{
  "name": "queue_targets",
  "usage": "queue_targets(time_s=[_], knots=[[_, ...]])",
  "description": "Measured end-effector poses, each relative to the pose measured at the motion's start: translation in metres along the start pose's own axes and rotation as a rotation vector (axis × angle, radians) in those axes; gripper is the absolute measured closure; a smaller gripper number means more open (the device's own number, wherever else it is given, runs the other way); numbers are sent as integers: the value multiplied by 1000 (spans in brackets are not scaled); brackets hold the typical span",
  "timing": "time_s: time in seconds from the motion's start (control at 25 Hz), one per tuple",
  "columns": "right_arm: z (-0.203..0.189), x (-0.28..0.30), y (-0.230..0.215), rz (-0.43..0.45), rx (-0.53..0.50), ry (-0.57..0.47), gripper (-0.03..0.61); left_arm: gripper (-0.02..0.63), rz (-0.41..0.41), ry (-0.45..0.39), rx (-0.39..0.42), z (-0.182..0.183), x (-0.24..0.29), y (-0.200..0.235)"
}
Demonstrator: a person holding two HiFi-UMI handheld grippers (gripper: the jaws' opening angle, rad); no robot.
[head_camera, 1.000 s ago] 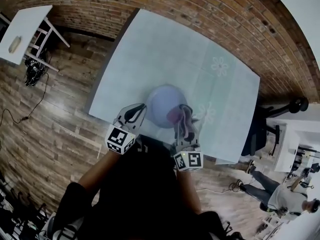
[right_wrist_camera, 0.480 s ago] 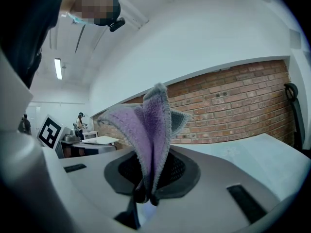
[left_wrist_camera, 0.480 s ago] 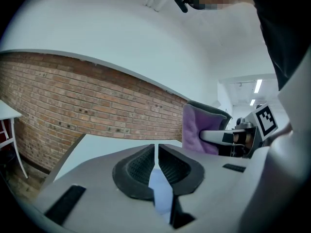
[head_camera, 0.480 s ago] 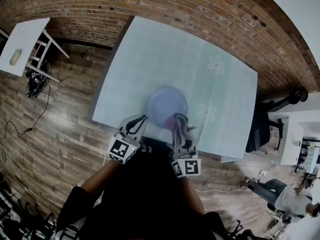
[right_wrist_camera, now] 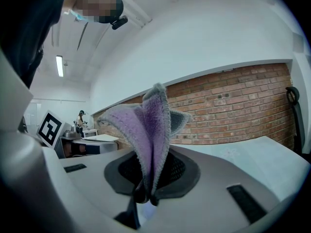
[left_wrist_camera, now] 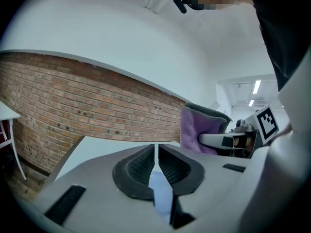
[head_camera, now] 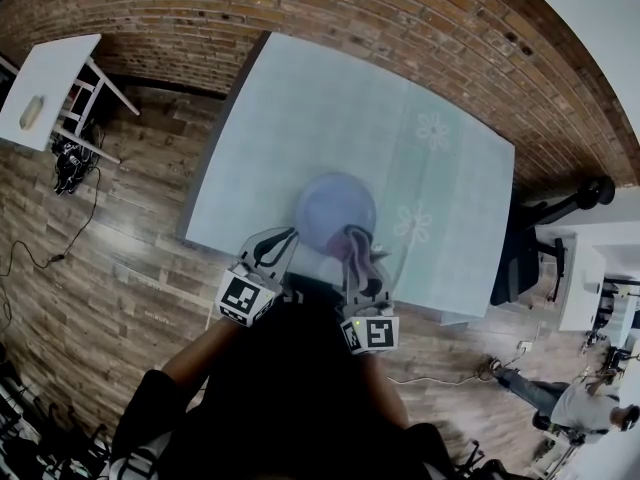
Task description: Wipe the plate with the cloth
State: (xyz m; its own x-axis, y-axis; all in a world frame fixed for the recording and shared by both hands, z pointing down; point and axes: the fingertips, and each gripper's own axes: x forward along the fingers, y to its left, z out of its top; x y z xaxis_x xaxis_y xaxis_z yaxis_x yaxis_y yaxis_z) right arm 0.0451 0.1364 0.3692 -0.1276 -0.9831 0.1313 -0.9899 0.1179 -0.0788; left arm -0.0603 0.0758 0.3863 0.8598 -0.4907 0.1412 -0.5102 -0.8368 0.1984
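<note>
A round lavender plate [head_camera: 332, 206] lies flat near the front edge of the pale blue table [head_camera: 300, 108]. My left gripper [head_camera: 286, 236] is at the plate's near-left rim. Its jaws [left_wrist_camera: 156, 147] are shut to a thin slit with nothing clamped, and lavender shows through the slit. My right gripper [head_camera: 358, 240] is at the plate's near-right rim, shut on a purple cloth [head_camera: 363, 250]. The folded cloth [right_wrist_camera: 153, 130] stands up out of the right gripper [right_wrist_camera: 151, 166] and hides its tips. The left gripper view shows the cloth [left_wrist_camera: 192, 130] to the right.
A white side table [head_camera: 45, 73] stands far left on the wooden floor, with cables [head_camera: 70, 153] beside it. A brick wall [head_camera: 450, 28] runs behind the table. At the right are a black office chair [head_camera: 540, 238], a white desk [head_camera: 600, 268] and a person [head_camera: 575, 403].
Both grippers have drawn back a little toward me from over the plate's near part, the cloth still in the right one. The plate has stayed put.
</note>
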Motion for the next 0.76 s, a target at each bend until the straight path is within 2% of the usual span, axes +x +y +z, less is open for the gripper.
queue_targets(time_s=[0.76], knots=[[-5, -4, 4, -1, -1, 8, 515, 566, 4, 0, -2, -2, -5, -4]])
